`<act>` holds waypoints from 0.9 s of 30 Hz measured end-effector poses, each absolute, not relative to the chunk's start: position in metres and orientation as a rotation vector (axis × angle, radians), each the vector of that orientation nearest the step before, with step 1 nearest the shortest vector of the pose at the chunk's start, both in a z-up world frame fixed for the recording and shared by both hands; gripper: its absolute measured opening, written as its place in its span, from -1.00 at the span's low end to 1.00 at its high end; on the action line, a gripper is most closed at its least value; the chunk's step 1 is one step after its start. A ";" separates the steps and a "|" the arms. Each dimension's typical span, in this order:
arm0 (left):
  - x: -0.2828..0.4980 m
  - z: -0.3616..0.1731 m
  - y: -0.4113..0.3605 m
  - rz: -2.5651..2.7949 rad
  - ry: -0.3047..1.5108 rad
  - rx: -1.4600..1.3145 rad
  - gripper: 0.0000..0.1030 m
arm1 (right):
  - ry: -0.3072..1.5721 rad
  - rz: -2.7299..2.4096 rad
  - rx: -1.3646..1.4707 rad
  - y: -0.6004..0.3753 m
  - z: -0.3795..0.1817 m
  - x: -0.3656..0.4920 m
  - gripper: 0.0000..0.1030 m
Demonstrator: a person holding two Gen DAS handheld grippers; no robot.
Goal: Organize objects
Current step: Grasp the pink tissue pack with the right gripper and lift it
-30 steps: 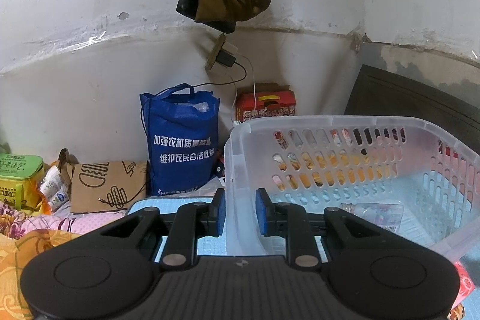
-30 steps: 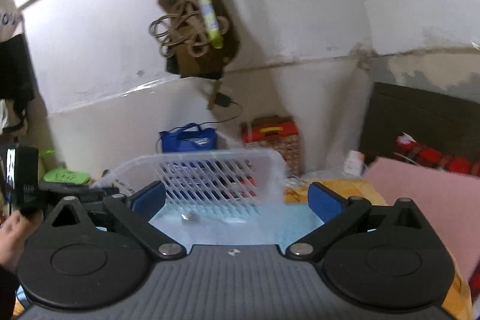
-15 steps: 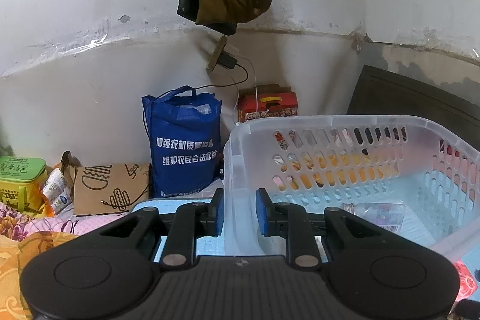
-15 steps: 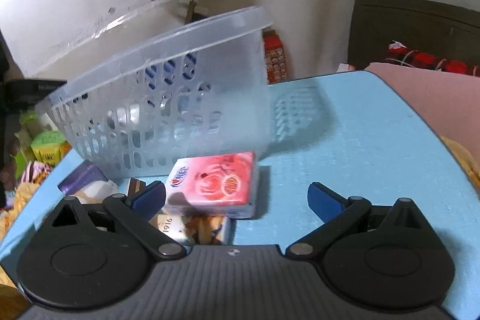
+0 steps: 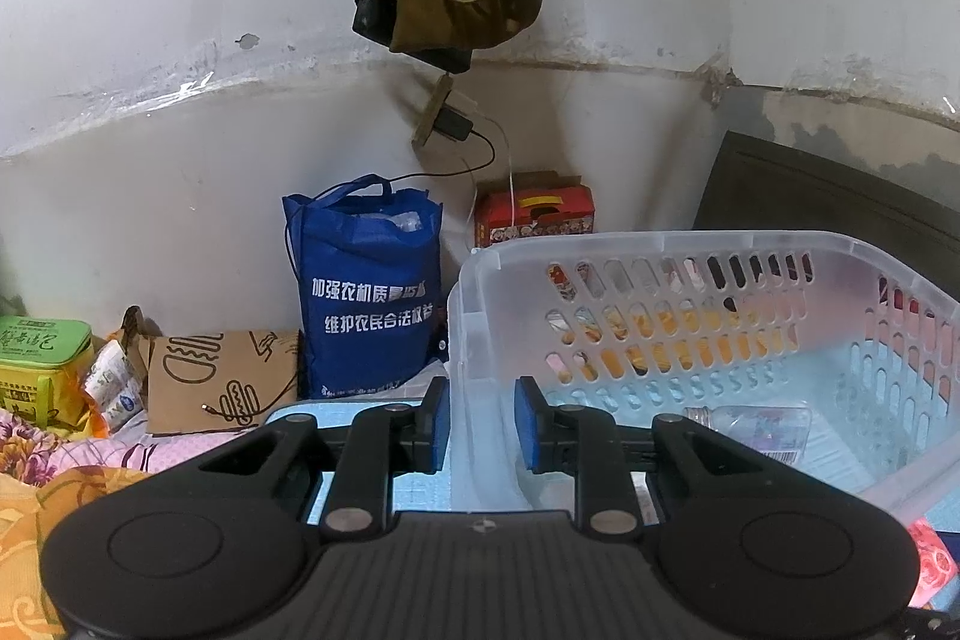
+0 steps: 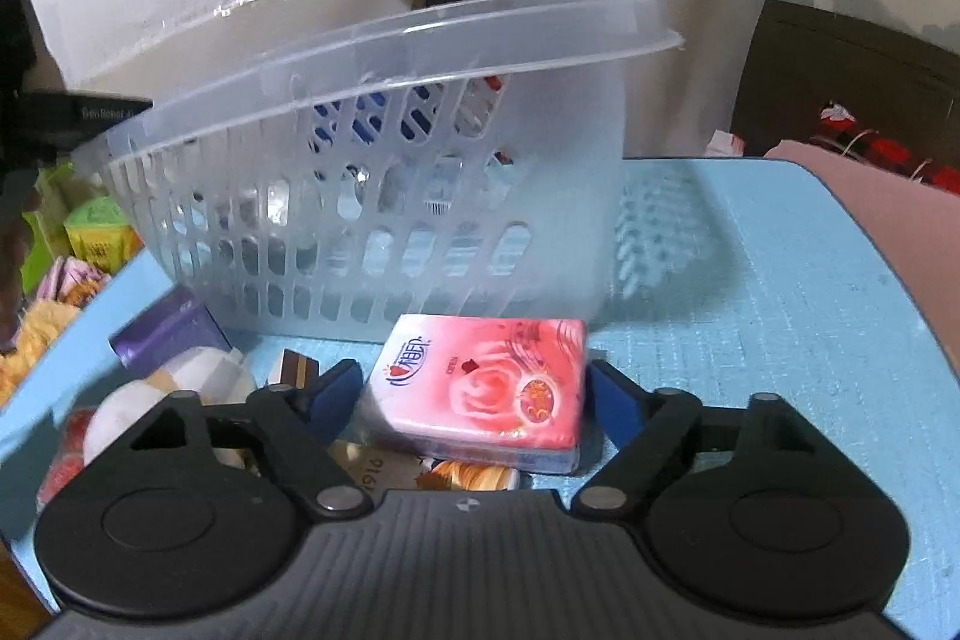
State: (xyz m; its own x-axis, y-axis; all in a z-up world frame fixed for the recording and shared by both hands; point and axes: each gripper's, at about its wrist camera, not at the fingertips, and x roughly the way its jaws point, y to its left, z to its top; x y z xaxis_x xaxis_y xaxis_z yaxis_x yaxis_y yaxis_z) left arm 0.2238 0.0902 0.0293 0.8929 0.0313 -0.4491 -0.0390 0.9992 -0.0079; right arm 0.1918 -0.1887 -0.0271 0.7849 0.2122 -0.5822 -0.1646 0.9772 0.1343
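Note:
My left gripper point(image 5: 478, 421) is shut on the near corner wall of a translucent plastic basket point(image 5: 708, 250), which is tilted. A clear plastic bottle point(image 5: 750, 427) lies inside it. In the right wrist view the same basket point(image 6: 384, 142) stands tilted on the blue mat point(image 6: 750, 292). My right gripper point(image 6: 477, 394) is around a pink tissue pack point(image 6: 480, 382), its pads close on both sides; I cannot tell whether they press it. The pack lies on other packets.
Left of the pack lie a purple packet point(image 6: 162, 334), a white round item point(image 6: 174, 394) and a snack packet point(image 6: 468, 472). Behind the mat stand a blue bag point(image 5: 366, 292), a red box point(image 5: 534, 214), cardboard point(image 5: 222, 382) and a green box point(image 5: 42, 370).
My right gripper has dropped from looking at the wall to the mat, and its jaws have narrowed around the pink tissue pack. My left gripper still holds the basket, hardly moved.

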 end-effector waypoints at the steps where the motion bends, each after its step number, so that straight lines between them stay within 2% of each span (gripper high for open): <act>1: 0.224 0.029 0.091 0.038 0.465 -0.018 -0.45 | 0.628 0.208 0.101 -0.193 -0.027 0.191 0.57; 13: 0.224 0.030 0.090 0.038 0.463 -0.023 -0.45 | 0.465 0.182 0.109 -0.198 -0.022 0.169 0.55; 27: 0.220 0.028 0.087 0.042 0.449 -0.011 -0.57 | 0.450 0.212 0.127 -0.200 -0.021 0.168 0.55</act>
State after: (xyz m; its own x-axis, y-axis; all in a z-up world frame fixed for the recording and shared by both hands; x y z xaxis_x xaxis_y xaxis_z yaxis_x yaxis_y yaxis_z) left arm 0.2202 0.0868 0.0281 0.8998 0.0385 -0.4346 -0.0435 0.9991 -0.0016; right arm 0.1681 -0.2002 -0.0207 0.8788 0.2306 -0.4177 -0.1745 0.9701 0.1685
